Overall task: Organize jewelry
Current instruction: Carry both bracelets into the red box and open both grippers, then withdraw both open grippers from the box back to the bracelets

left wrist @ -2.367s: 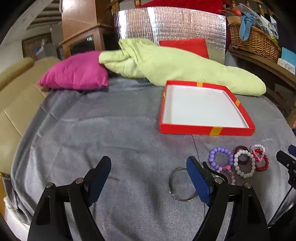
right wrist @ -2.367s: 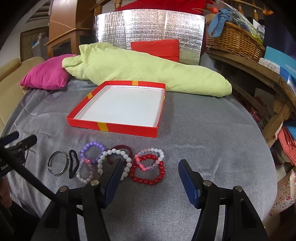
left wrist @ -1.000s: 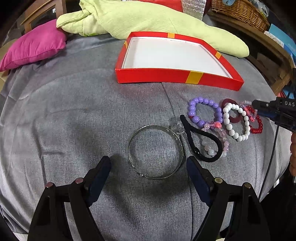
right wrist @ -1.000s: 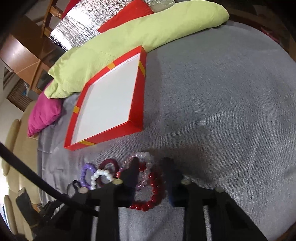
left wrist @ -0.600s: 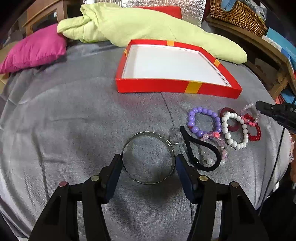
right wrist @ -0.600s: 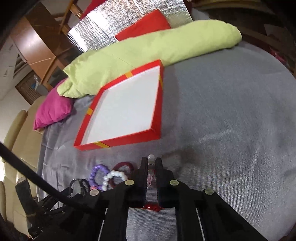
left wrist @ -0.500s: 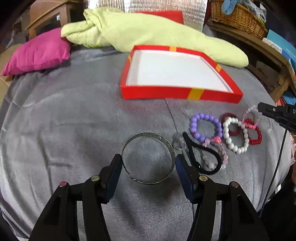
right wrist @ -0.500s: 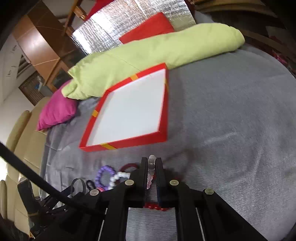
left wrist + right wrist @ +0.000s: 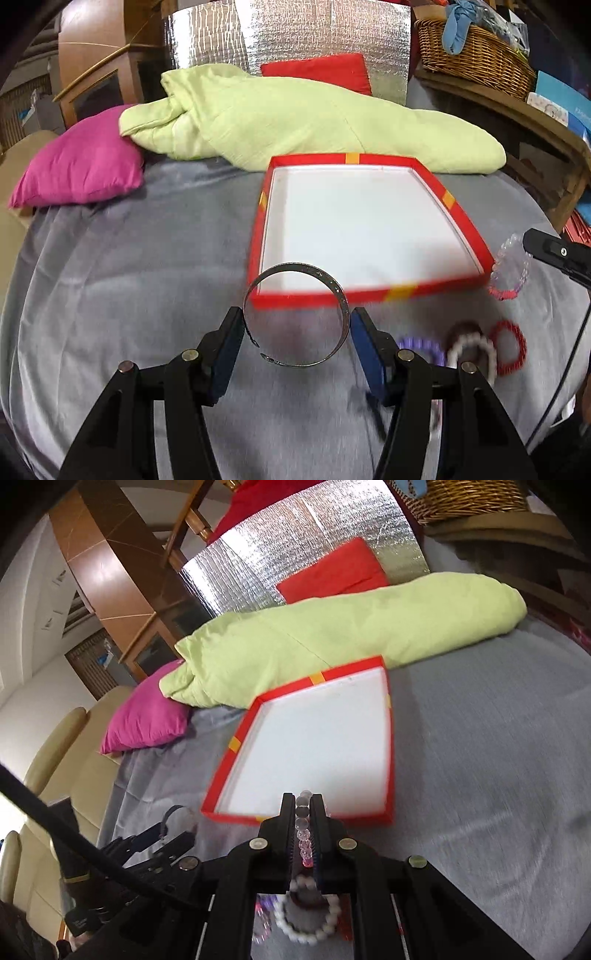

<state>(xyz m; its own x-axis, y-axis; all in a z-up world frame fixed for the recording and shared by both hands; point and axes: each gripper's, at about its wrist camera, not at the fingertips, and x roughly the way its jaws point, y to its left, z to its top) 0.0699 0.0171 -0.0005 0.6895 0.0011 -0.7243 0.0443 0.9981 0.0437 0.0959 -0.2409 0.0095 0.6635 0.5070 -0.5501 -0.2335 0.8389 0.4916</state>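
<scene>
Silver metal first: the left tool [image 9: 297,332] has its blue pads pressed on either side of an open silver bangle [image 9: 297,314], held clear of the grey cloth [image 9: 129,288] just short of the red box's near wall. The bangle is a thin band with a gap at its lower left. That grip shows only in the left wrist view; the right wrist view catches merely a dark sliver of it at the left, beside the other rig.

Over on the right, the right tool [image 9: 303,819] is pinched nearly closed on a clear-and-pink bead bracelet [image 9: 303,834], its beads stacked in a line between the jaws. From the left wrist view the same bracelet [image 9: 511,266] dangles off the tool tip, just beside the box's near right corner.

Lying on the cloth are a purple bead bracelet [image 9: 424,349], a white bead bracelet [image 9: 472,350] over a dark red ring, and a red bead bracelet [image 9: 511,347], all blurred.

Further out, the red box [image 9: 369,295] sits shallow and open, its white floor bare, low walls marked with yellow tabs. Behind its far wall lies a green pillow [image 9: 314,118], touching or nearly so, with a magenta cushion [image 9: 81,170] off to the left. Grey cloth runs wide to the left and right of the box.
</scene>
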